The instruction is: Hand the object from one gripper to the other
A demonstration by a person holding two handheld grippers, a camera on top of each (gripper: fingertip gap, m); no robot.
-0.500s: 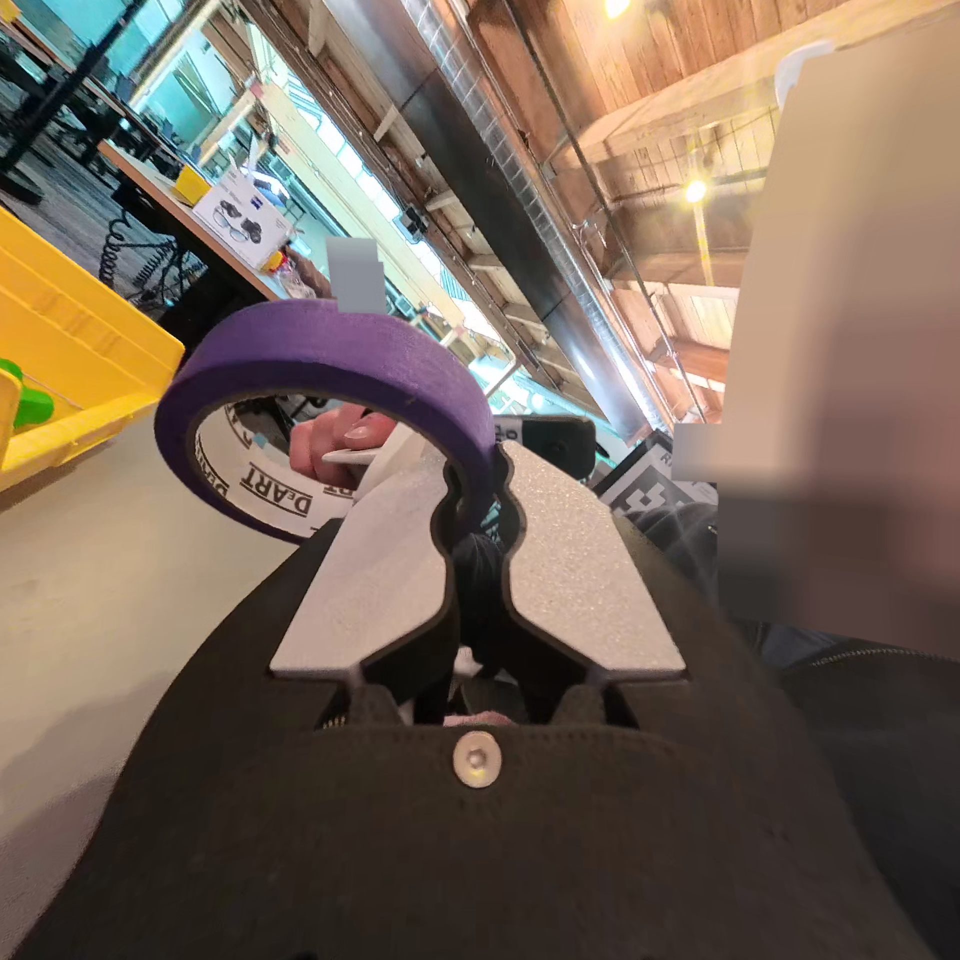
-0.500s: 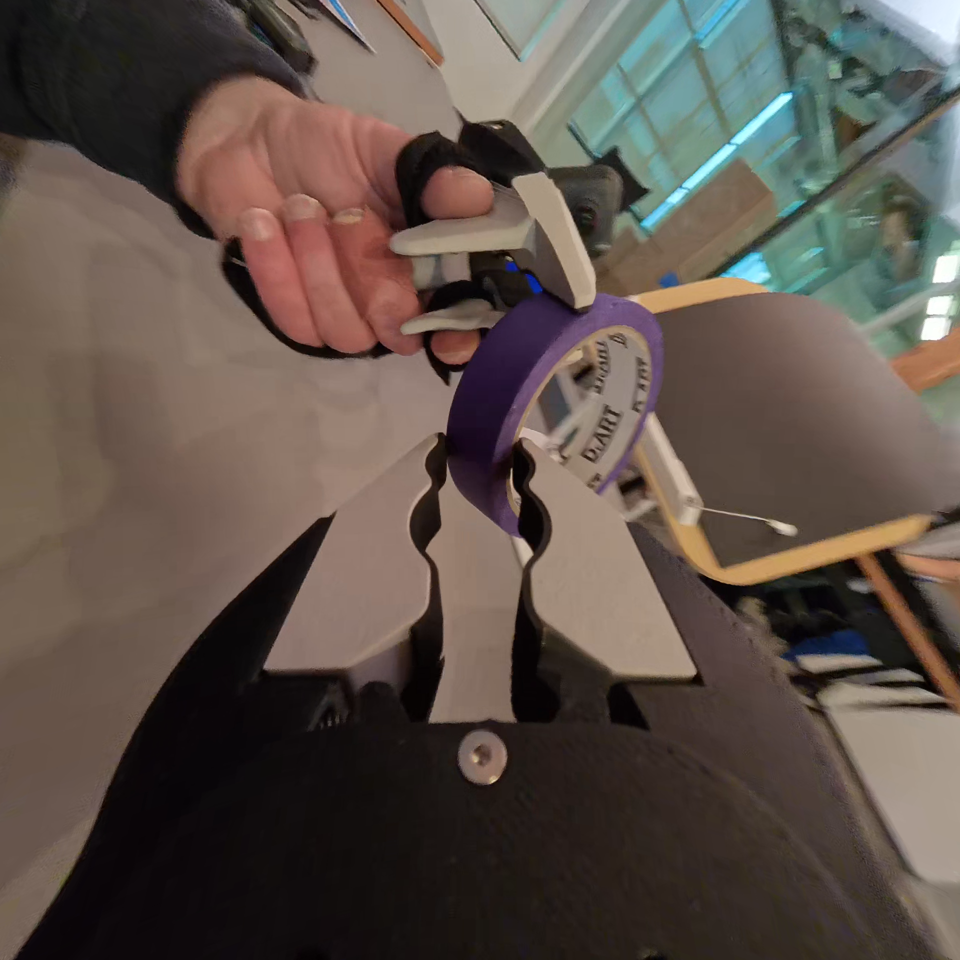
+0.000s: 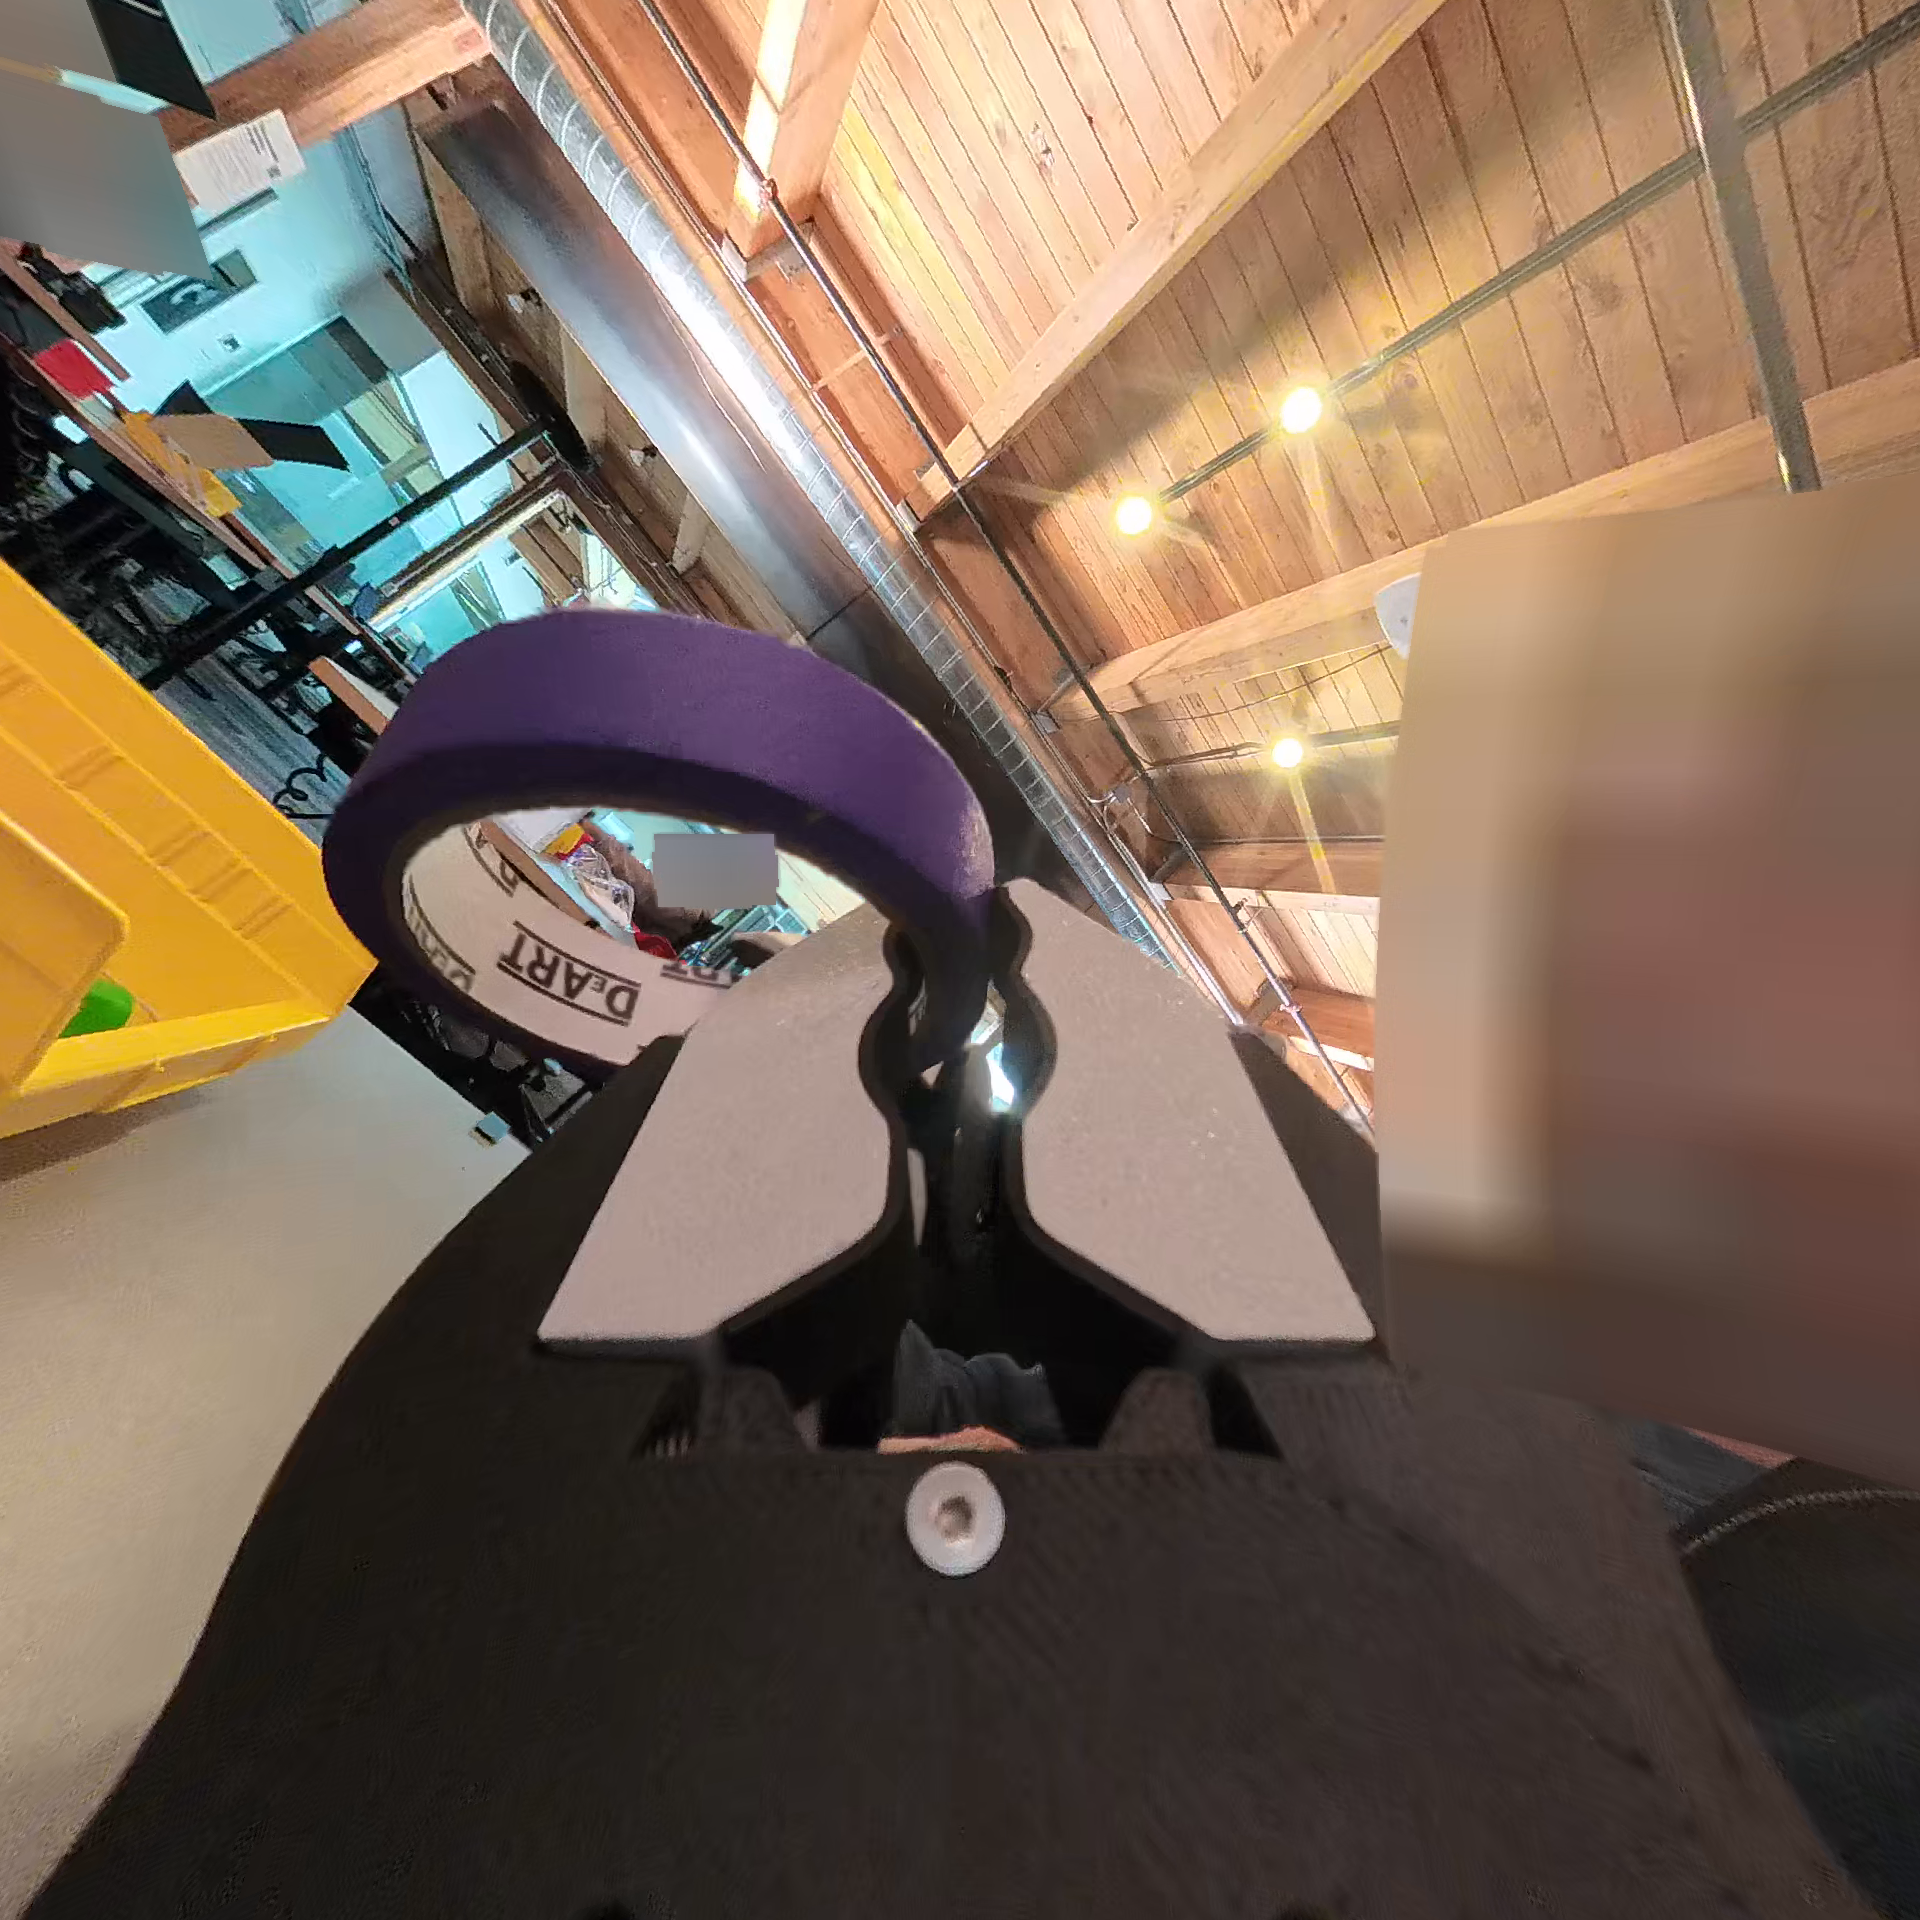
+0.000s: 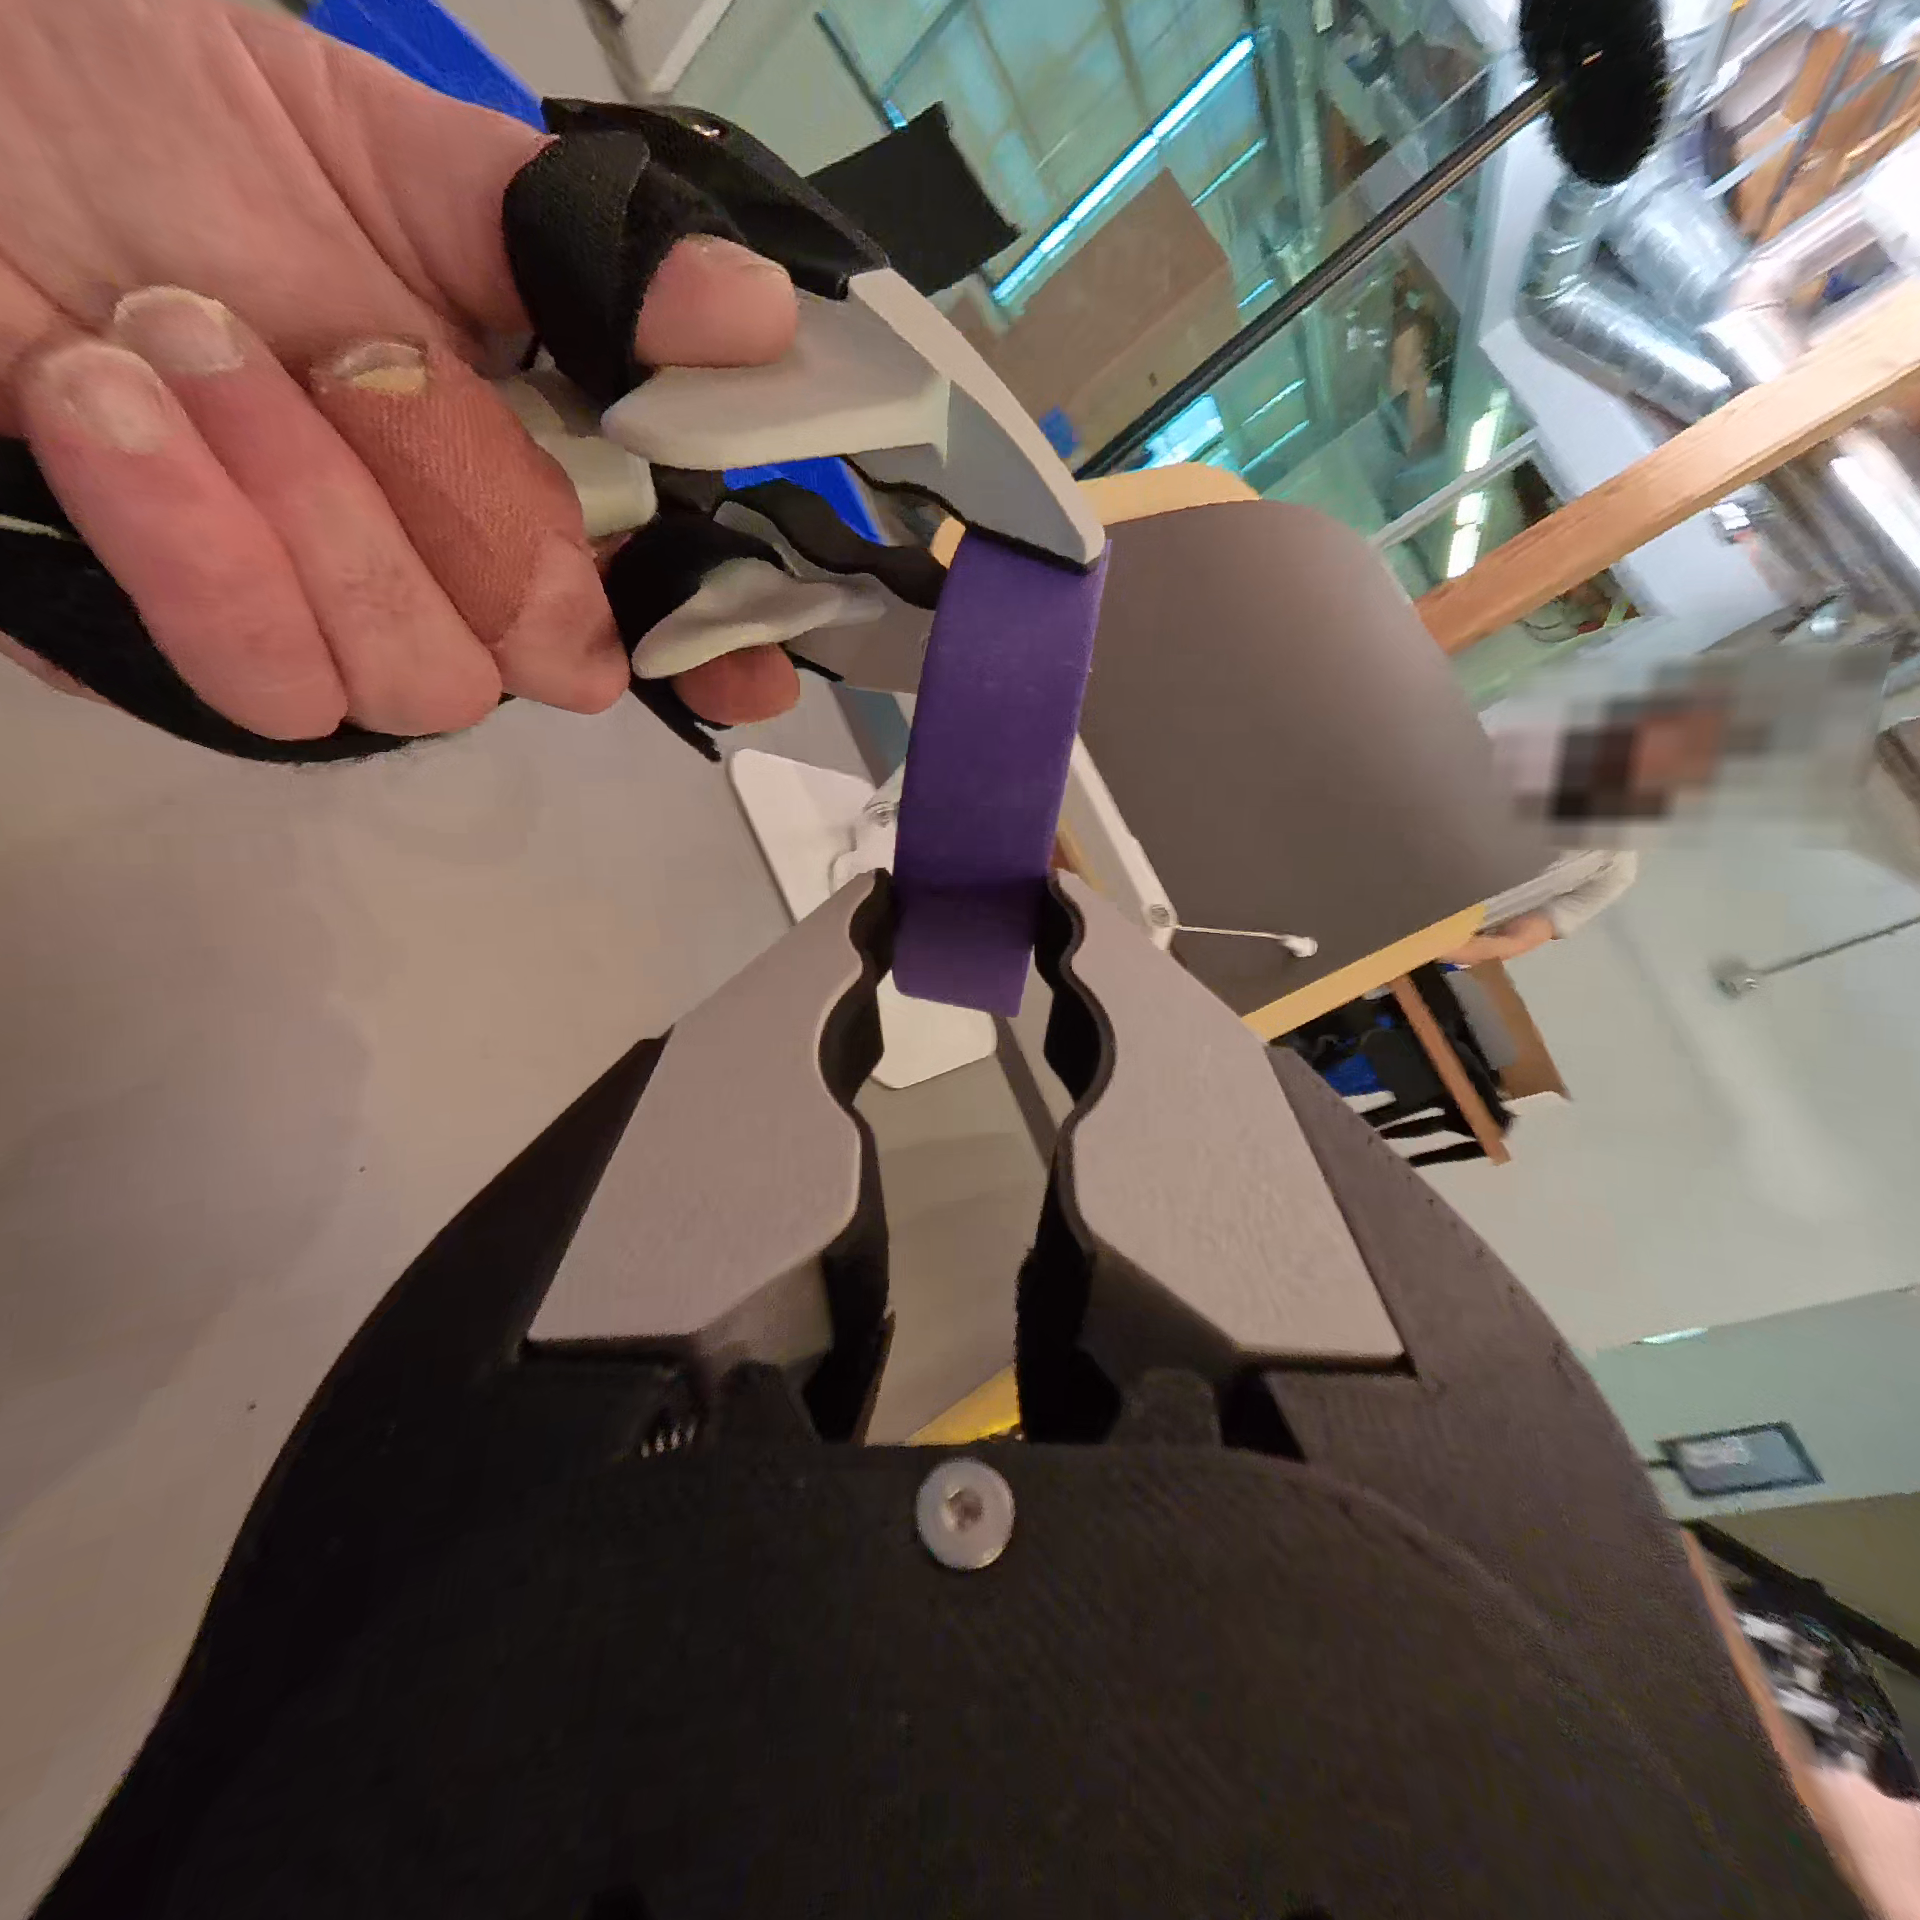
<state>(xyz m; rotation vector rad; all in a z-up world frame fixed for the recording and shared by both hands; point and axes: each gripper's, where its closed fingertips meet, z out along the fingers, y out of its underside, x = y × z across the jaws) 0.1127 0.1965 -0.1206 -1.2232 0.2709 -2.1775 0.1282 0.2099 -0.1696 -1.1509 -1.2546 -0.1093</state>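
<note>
A purple tape roll with a white printed core is held in the air. My left gripper is shut on the ring's wall, one finger inside and one outside. In the right wrist view the roll stands edge-on. My right gripper holds its lower end, with the fingertips against both side edges. The left gripper, held by a hand, clamps the top of the roll. The right gripper does not show in the left wrist view.
A yellow bin with a green object inside stands at the left on the grey table. A dark chair back and a white stand base lie beyond the roll.
The roll has turned edge-on to the right gripper, whose fingers now close on its edges. The left hand has come closer. The left view has tilted up, and the other hand has left it.
</note>
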